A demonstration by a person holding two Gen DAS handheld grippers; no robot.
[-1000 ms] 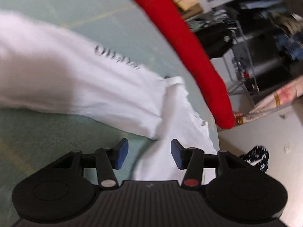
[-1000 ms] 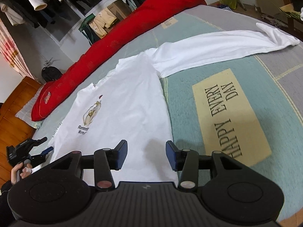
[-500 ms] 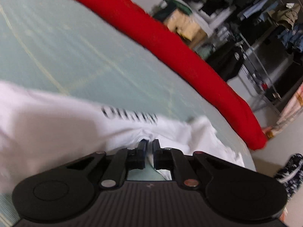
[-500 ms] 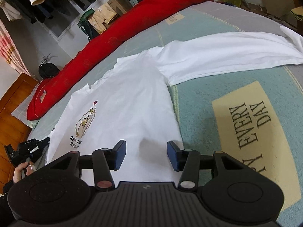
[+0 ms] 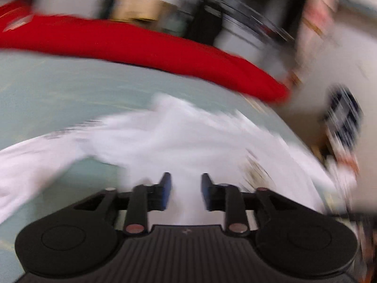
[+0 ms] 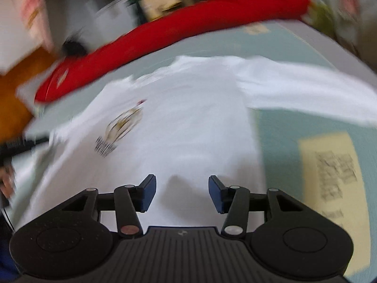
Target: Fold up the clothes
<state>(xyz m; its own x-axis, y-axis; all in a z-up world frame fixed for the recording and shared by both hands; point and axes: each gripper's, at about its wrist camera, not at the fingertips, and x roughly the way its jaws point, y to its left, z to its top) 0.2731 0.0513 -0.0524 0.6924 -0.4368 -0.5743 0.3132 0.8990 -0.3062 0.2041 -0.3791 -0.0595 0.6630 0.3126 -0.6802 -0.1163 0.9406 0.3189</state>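
Only the right wrist view shows the white shirt's (image 6: 188, 127) printed chest and the cream text panel (image 6: 334, 188) right of it, while both the left gripper (image 5: 183, 188) and right gripper (image 6: 181, 193) hang over cloth, jaws opening and gripping nothing.

white long-sleeve shirt (image 6: 188, 127) spread flat on bed, chest print up, sleeve stretched sideways.

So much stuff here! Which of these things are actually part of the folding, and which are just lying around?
Part of the job:
- white shirt, spread flat on the bed
- left gripper, jaws opening, nothing pinched between them
- right gripper, jaws opening over the shirt

Just lying about:
- long red cushion
- bedspread with its lettered cream patch
- blurred clutter behind the bed
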